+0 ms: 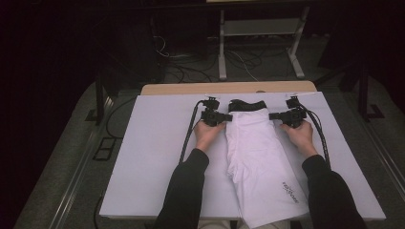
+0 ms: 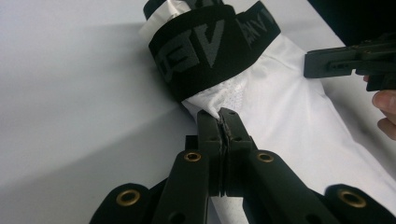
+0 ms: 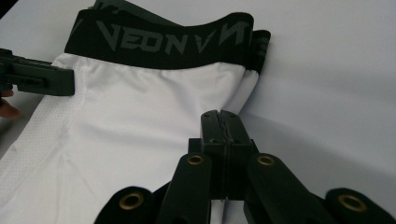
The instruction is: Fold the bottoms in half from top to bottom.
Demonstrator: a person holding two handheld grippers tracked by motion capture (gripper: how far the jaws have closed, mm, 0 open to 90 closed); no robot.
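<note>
White leggings [image 1: 258, 157] with a black waistband [image 1: 247, 105] lie flat on the white table cover [image 1: 153, 157], waistband at the far end and the legs running toward the person's side, where a small dark print [image 1: 289, 191] sits near the hem. No container stands on the table. The left gripper [image 1: 228, 117] rests at the garment's left edge just below the waistband; in the left gripper view its black jaws are pressed together with a fold of white fabric [image 2: 212, 109] pinched at their tips. The right gripper [image 1: 273, 116] sits at the opposite edge, level with the left one; in the right gripper view its jaws are likewise closed tight, their tips on the white cloth's edge [image 3: 245, 93] just under the waistband, whose grey lettering [image 3: 154, 42] is readable. A cable trails from each gripper back along the table beside the dark sleeves [image 1: 184, 191]. The cover lies over a pale wooden tabletop [image 1: 229, 88] that shows at the far edge. Beyond it the room is dim: grey floor, loose cables [image 1: 191, 71] and the legs of a white frame [image 1: 260, 43].
</note>
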